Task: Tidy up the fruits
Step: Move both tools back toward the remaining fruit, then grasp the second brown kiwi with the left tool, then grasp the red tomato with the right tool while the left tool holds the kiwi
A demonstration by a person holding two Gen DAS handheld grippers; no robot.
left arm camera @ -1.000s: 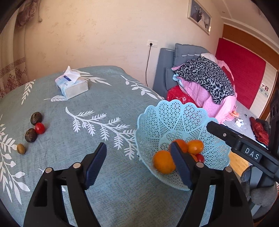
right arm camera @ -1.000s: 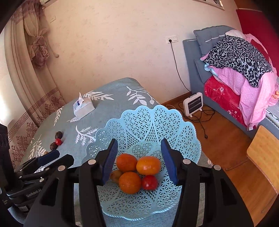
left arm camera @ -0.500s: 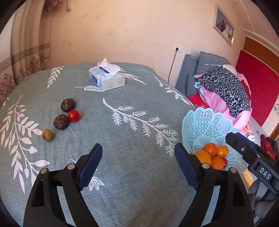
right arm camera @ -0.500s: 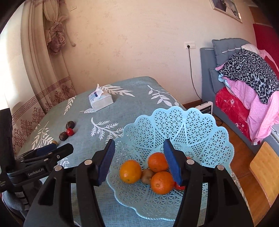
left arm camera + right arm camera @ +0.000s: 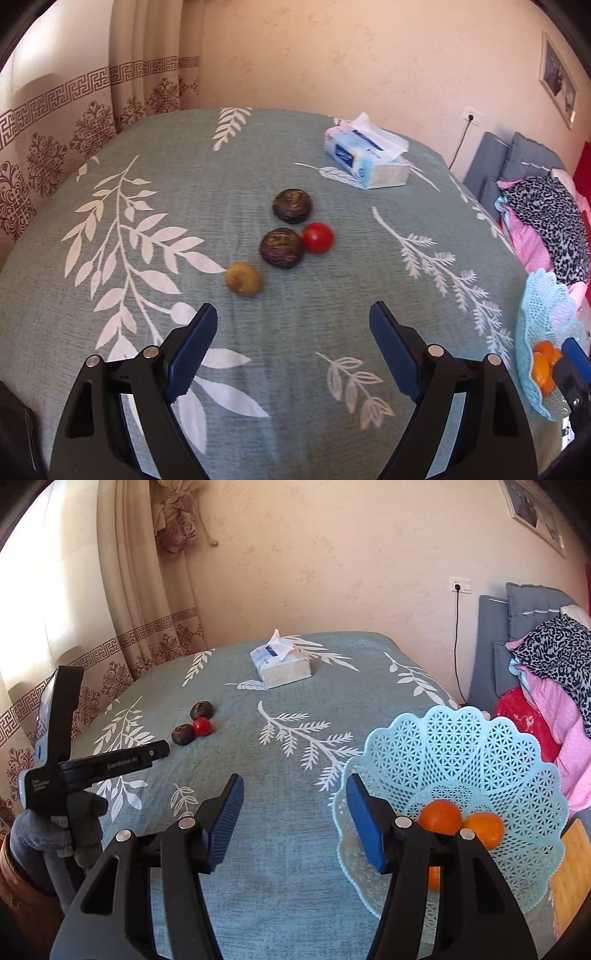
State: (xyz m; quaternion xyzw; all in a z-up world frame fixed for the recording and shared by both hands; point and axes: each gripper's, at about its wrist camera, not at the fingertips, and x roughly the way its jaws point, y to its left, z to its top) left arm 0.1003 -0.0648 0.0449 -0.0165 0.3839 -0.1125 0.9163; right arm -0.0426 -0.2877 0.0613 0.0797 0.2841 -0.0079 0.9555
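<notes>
Your desk (image 5: 147,258) wears a grey-green cloth with white leaf prints, and the 4 loose fruits lie near its middle, straight ahead of your left tongs (image 5: 291,350) and slightly toward the left pad. Those tongs stand wide and empty. Your left hand is clearly the nearer one; from the right wrist view the same cluster sits well off to the left, beyond the left tool.

The pale blue lattice plastic basket (image 5: 480,746) stands at the desk's right edge, just beside your right tongs (image 5: 295,819), which are about half spread with nothing between the pads. At least 3 oranges (image 5: 441,816) already rest in it.

A white and blue tissue box (image 5: 365,158) sits farther back, well clear of any path to the fruit.

Of the cluster, 2 dark wrinkled round fruits (image 5: 282,247) lie one behind the other; the nearer touches a small red tomato (image 5: 318,238) on its right. Closest to you is 1 small yellow-brown roundish fruit (image 5: 242,278), slightly apart, with no clear long axis. Nothing blocks it, so I would judge it the easiest first pick.
</notes>
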